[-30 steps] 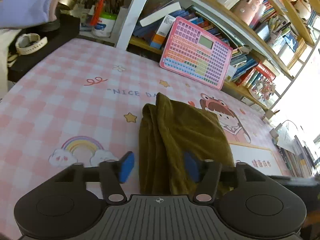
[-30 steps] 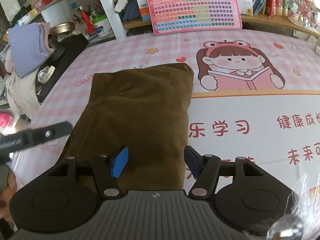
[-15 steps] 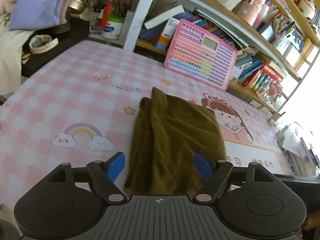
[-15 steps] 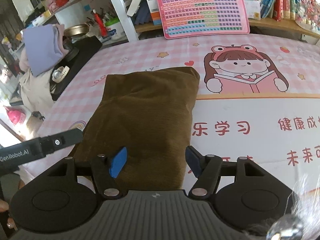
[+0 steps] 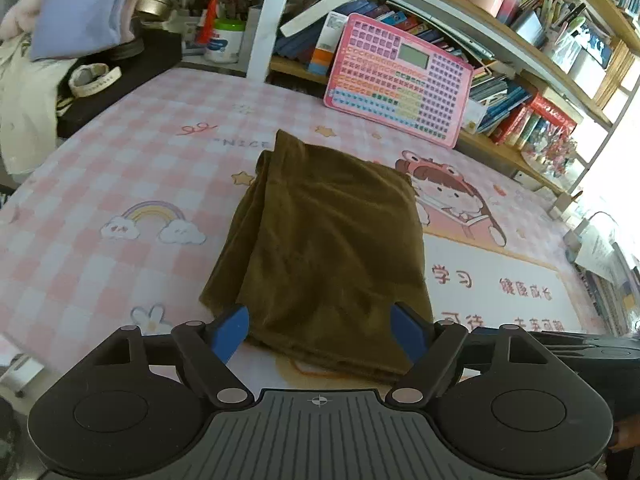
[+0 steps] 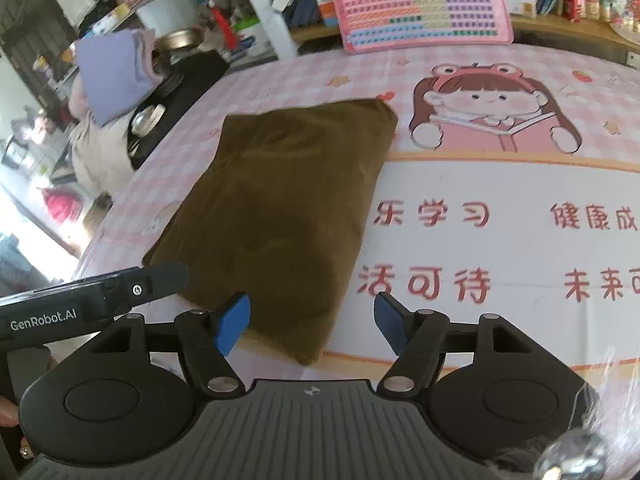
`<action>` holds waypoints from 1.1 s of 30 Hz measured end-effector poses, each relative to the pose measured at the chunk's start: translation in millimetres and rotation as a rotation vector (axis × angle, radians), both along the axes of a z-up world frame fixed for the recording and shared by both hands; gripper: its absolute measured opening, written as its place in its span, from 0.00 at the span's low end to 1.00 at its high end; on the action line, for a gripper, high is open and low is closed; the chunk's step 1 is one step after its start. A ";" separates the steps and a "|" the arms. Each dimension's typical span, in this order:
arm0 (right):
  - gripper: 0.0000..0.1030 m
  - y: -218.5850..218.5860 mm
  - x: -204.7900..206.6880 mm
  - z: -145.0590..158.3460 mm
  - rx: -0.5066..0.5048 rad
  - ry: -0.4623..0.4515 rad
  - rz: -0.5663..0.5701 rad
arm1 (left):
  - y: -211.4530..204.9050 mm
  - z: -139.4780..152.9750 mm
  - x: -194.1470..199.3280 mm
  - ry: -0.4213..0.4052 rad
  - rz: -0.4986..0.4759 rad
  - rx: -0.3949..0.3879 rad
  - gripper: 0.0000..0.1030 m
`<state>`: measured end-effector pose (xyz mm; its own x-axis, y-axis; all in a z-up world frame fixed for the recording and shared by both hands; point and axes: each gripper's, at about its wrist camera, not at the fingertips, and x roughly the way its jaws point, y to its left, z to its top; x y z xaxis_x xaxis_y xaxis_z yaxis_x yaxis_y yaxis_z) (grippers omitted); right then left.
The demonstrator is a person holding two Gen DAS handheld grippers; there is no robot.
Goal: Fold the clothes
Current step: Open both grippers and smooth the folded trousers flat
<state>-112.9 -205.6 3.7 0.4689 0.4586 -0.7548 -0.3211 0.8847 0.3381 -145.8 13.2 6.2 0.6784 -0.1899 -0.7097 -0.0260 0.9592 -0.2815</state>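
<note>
An olive-brown garment (image 5: 332, 240) lies folded into a flat rectangle on the pink checked table cover (image 5: 120, 168). It also shows in the right wrist view (image 6: 276, 208). My left gripper (image 5: 320, 330) is open and empty, held just above the garment's near edge. My right gripper (image 6: 312, 322) is open and empty, above the garment's near right corner. The left gripper's black body (image 6: 92, 300) shows at the left of the right wrist view.
A pink toy tablet (image 5: 396, 80) leans against the bookshelf (image 5: 520, 40) at the table's far edge. A black box with a watch and a purple cloth (image 5: 84, 8) sits at the far left. The cover's cartoon girl print (image 6: 492, 108) lies right of the garment.
Both grippers have pulled back and up from the garment. The left gripper's jaws have opened wider. The garment lies still.
</note>
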 end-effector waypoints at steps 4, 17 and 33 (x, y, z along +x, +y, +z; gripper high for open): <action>0.71 -4.8 -3.0 -1.3 0.002 0.015 0.018 | -4.5 1.1 -9.3 0.016 -0.011 0.038 0.83; 0.80 24.9 -20.0 -4.0 -0.057 0.032 -0.173 | 19.4 -9.3 2.6 0.032 -0.221 0.078 0.85; 1.00 44.9 -32.1 -0.7 -0.104 0.020 -0.482 | 55.1 -10.6 32.9 0.045 -0.399 0.055 0.97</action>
